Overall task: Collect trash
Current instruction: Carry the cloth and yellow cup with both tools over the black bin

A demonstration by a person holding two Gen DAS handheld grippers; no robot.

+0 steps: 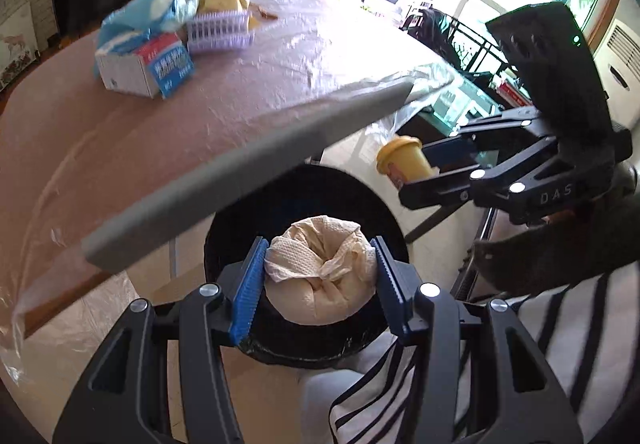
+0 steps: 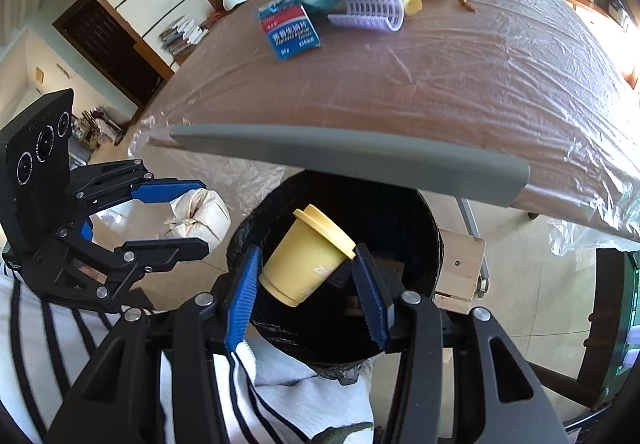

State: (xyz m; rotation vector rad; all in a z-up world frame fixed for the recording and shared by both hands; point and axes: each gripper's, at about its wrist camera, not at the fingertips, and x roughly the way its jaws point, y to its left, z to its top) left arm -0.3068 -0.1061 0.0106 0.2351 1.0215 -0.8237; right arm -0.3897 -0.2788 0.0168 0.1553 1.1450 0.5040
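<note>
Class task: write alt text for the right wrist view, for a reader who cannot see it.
The right gripper holds a yellow cup over a black bin. To its left, the left gripper holds a crumpled tissue; a box lies on the table.

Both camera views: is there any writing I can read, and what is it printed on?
"DAS": on the right gripper, letters cut off after that.
Blue and white box on the table: Chinese characters and small print, too blurred to read.
Yellow cup: faint white lettering, unreadable.
</note>
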